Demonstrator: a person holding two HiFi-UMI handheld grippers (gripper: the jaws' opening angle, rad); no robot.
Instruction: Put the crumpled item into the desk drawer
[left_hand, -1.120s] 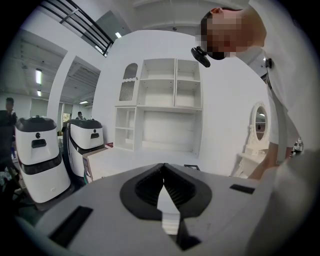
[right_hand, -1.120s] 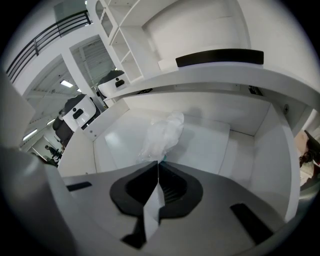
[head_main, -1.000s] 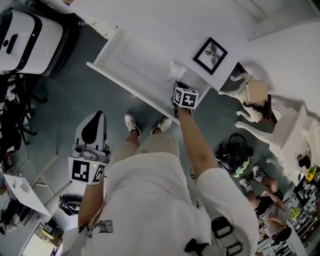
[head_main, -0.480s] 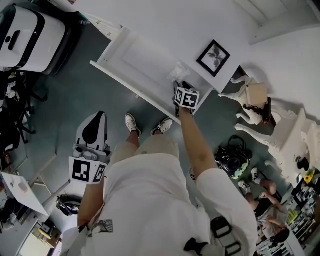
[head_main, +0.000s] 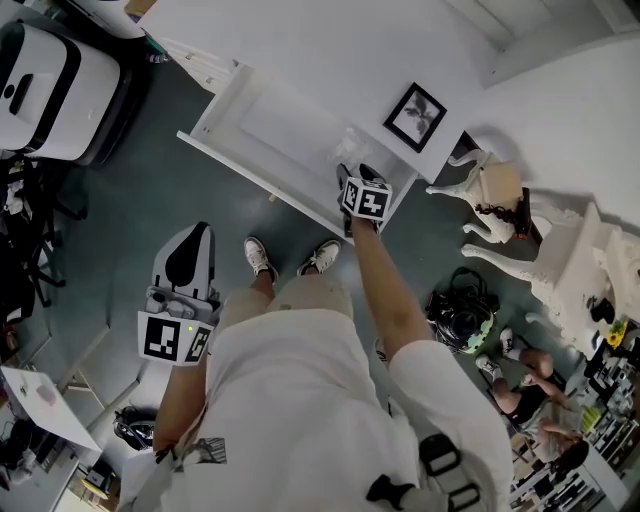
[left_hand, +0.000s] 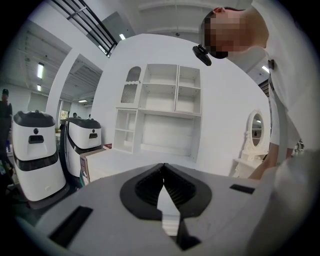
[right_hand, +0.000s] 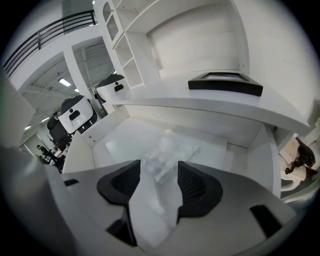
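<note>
The crumpled item, a wad of clear film, lies on the floor of the open white desk drawer, just beyond my right gripper's tips. My right gripper hovers over it; its jaws are opening and the pads do not press on the wad. In the head view the right gripper reaches over the drawer at its right end, with the crumpled item just ahead of it. My left gripper hangs low at my left side, away from the desk. Its jaws are shut and empty.
A black picture frame lies on the desk top above the drawer. White robots stand to the left. An ornate white chair, a black bag and seated people are on the right. My feet stand by the drawer's front.
The right jaws went from shut on the crumpled item to wide apart. The item dropped out of the grip and now rests in the drawer. The left gripper stayed put.
</note>
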